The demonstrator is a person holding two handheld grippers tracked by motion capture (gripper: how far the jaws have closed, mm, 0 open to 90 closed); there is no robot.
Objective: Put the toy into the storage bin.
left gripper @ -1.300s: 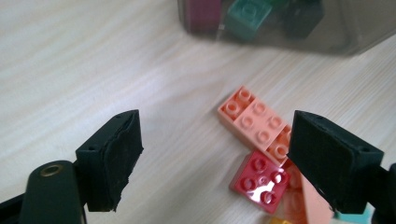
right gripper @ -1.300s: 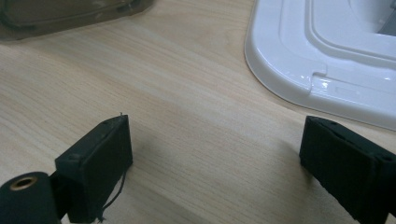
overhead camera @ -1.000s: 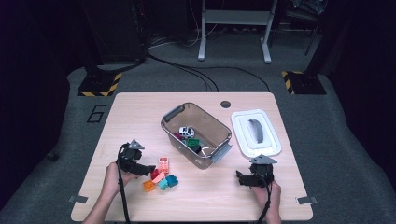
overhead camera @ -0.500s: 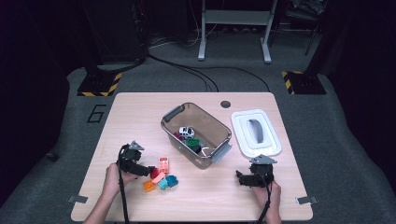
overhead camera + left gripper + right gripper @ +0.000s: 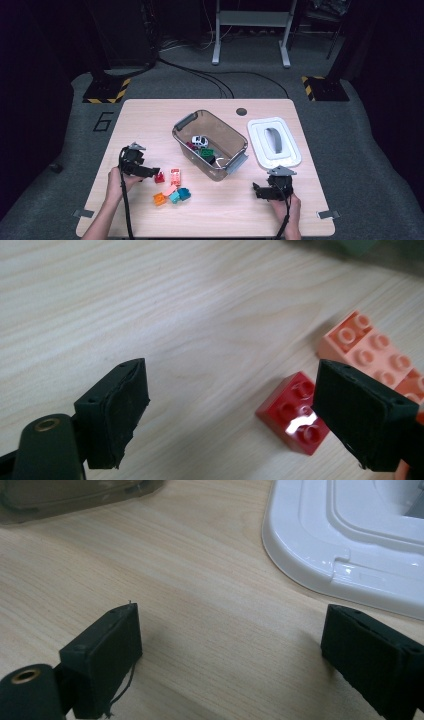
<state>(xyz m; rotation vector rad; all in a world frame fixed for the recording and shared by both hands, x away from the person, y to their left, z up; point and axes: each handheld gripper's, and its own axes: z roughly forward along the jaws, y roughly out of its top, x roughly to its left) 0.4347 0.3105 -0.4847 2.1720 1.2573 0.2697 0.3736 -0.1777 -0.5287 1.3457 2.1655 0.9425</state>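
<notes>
Red studded brick (image 5: 295, 412) — square, glossy, beside left gripper (image 5: 235, 410), jaws apart

White lid (image 5: 274, 142) flat on table (image 5: 150, 117), right of bin; yellow-black floor markers (image 5: 106, 91) beyond.

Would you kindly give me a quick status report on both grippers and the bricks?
Left gripper open beside small red plastic brick, not gripping. Right gripper open over bare table. Nothing blocking.
</notes>
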